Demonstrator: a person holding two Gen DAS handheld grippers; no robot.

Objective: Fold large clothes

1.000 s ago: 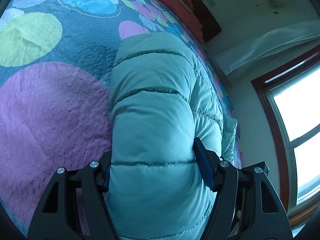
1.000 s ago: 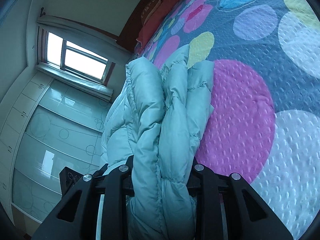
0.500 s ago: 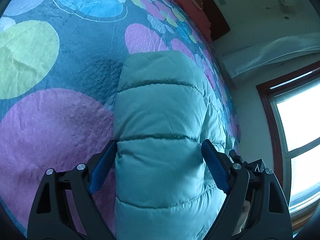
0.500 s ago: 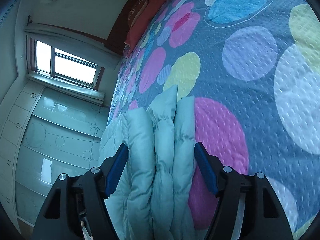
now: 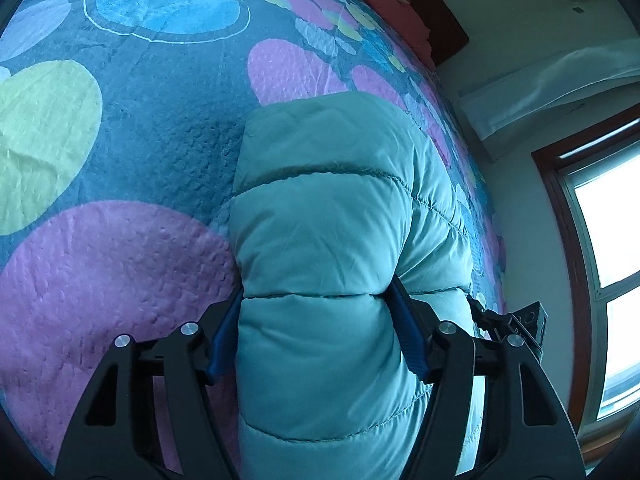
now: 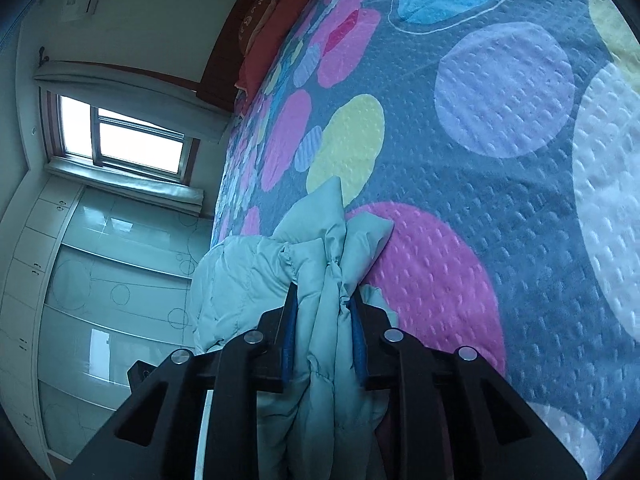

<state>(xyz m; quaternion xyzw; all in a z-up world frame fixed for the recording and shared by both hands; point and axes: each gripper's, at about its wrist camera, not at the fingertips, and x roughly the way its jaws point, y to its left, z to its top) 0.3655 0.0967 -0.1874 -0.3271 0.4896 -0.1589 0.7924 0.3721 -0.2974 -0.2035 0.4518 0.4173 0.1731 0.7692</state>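
Jacket [image 5: 332, 240] (teal, puffy) sits bunched on the bed [image 5: 120, 128], both the left gripper [image 5: 316, 320] and right gripper [image 6: 324, 320] fingers clamped on its folds; open bedspread beyond, window [image 6: 132, 140] side close.

Home bedroom: bed with dotted bedspread [image 6: 500, 208], red pillows [image 6: 280, 20], window [image 6: 120, 136], wardrobe [image 6: 100, 300].

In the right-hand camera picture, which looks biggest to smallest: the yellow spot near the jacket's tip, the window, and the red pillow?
1. Window
2. Yellow spot
3. Red pillow
The spot lies nearer, so true sizes stay unsure.
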